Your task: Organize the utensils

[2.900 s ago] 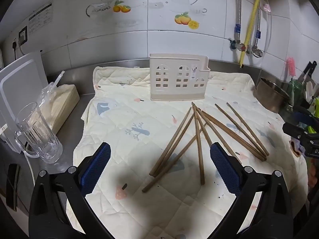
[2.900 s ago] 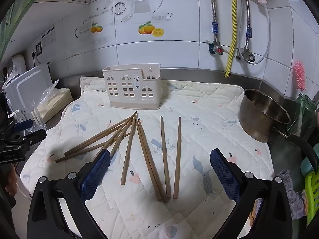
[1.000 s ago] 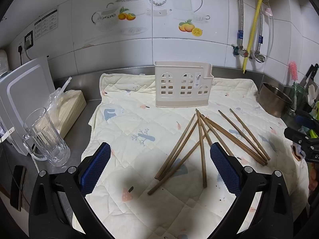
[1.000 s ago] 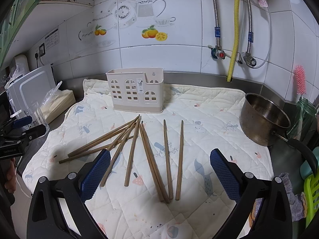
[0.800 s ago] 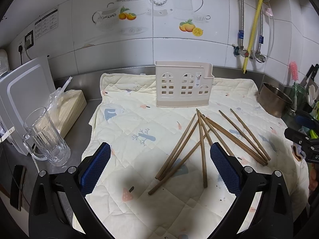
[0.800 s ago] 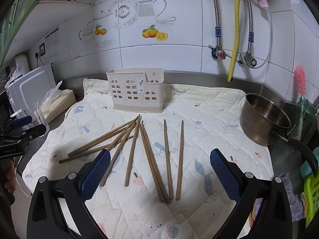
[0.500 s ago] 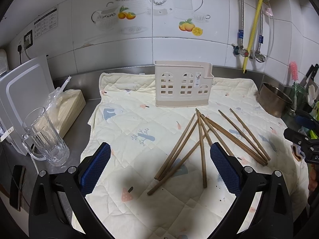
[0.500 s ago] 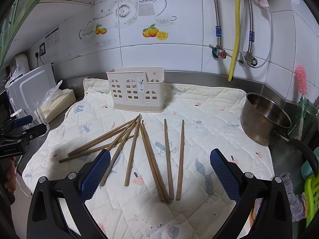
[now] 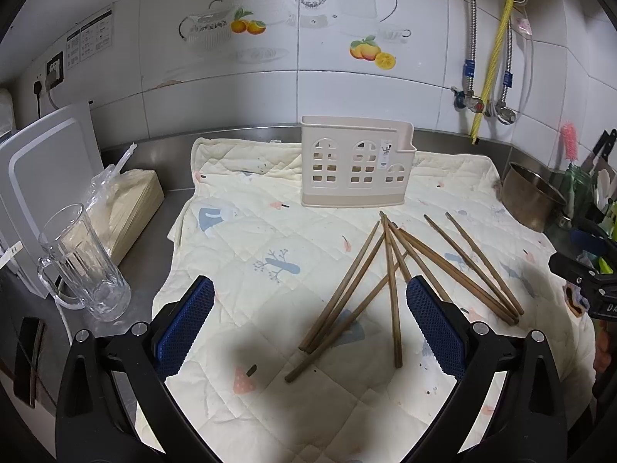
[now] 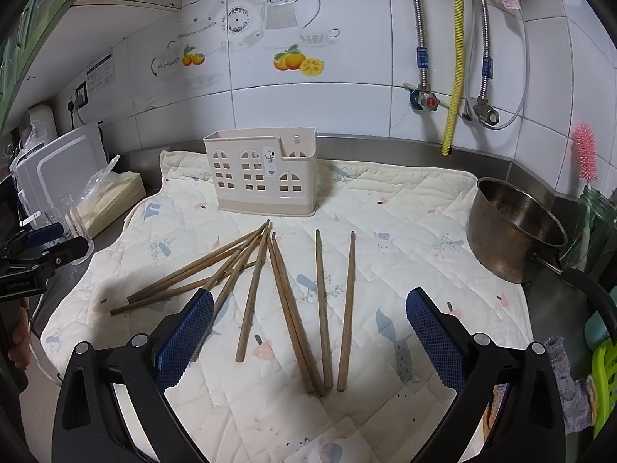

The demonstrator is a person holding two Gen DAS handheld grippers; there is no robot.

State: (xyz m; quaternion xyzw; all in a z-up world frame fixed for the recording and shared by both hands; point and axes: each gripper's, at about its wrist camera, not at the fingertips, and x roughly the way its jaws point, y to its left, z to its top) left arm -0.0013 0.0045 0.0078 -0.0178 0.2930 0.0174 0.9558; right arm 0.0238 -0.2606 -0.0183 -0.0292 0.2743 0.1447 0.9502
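Hovering above the quilted mat on the surface, both the left tongs and the right tongs are gaping wide and carrying nothing. Wooden chopsticks are lying fanned out, some crossing, in front of the cream holder, which looks empty. Picking up seems not yet begun; the next move is probably calling for lowering onto a single uncrossed stick.

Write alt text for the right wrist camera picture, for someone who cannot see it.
Wooden chopsticks lie fanned out on a quilted cream mat, in front of an empty beige utensil holder with window-shaped cutouts. The right gripper hovers over them with its blue-padded jaws wide open. A steel pot sits to the right, below a tiled wall.
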